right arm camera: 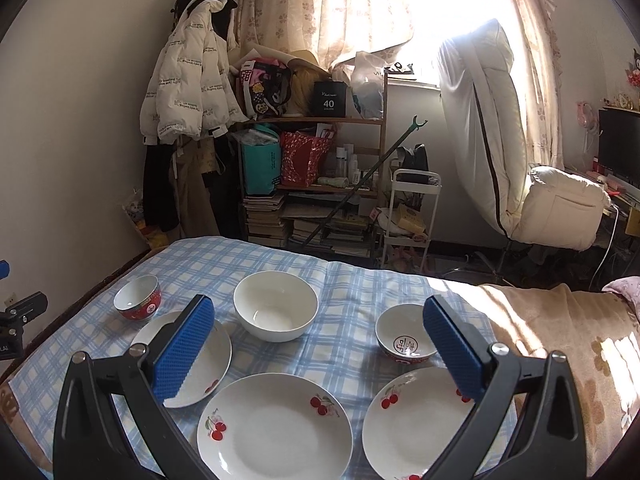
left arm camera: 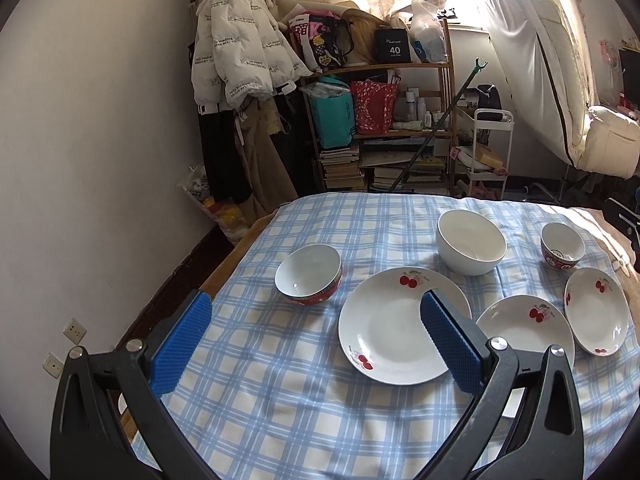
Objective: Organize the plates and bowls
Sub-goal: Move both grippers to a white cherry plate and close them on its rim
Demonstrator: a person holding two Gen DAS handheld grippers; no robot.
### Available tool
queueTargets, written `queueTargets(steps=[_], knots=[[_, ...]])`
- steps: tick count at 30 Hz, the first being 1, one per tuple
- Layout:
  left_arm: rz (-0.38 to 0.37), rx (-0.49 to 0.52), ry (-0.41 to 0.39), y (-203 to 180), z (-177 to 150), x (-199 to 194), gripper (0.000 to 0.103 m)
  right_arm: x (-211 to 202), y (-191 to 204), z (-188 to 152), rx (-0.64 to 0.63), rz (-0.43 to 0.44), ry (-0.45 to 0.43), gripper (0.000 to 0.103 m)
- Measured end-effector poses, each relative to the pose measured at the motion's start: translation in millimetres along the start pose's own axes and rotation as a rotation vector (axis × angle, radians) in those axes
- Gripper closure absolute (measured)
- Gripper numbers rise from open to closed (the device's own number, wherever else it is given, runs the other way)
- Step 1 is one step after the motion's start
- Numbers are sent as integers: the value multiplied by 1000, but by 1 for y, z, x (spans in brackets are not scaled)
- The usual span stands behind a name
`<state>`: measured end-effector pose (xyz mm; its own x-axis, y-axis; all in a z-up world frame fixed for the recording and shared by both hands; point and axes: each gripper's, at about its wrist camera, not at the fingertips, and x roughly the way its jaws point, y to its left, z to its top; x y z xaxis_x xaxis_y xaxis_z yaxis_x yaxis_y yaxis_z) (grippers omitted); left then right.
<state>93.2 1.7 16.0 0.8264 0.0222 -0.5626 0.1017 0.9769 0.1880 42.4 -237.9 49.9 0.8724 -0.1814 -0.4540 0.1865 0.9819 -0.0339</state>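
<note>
Three white cherry-print plates lie in a row on the blue checked tablecloth [left arm camera: 280, 400]: a left plate [left arm camera: 384, 332] [right arm camera: 220, 356], a middle plate [left arm camera: 520, 328] [right arm camera: 274, 426] and a right plate [left arm camera: 596, 312] [right arm camera: 416, 420]. A red-sided bowl [left arm camera: 308, 280] [right arm camera: 138, 298] stands at the left. Behind the plates sits a large white bowl [left arm camera: 470, 242] [right arm camera: 276, 306]. At the right is a small red-patterned bowl [left arm camera: 562, 246] [right arm camera: 404, 338]. My left gripper [left arm camera: 316, 340] hovers open above the cloth, between the red-sided bowl and the left plate. My right gripper [right arm camera: 320, 352] hovers open over the plates, holding nothing.
The table's left edge [left arm camera: 224, 280] drops to a dark floor beside a white wall. Behind the table stand a wooden shelf [left arm camera: 384, 128] of books and bags, a hanging white jacket [left arm camera: 236, 48], a small white cart [right arm camera: 412, 216] and a covered chair [right arm camera: 520, 184]. A beige blanket [right arm camera: 560, 340] lies right of the cloth.
</note>
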Motion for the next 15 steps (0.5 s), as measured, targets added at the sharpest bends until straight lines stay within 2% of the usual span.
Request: queueTargets(steps=[4,10,15], knots=[[-1,-17,41,3,3,27,1,25,20,9,-48,8,2,0],[-1,-87,143,16,-11,74,1,69,52,16,-106,32,51,0],[-14,-123,222,24,-28,111,1,112,72,10,-90,66,153,2]])
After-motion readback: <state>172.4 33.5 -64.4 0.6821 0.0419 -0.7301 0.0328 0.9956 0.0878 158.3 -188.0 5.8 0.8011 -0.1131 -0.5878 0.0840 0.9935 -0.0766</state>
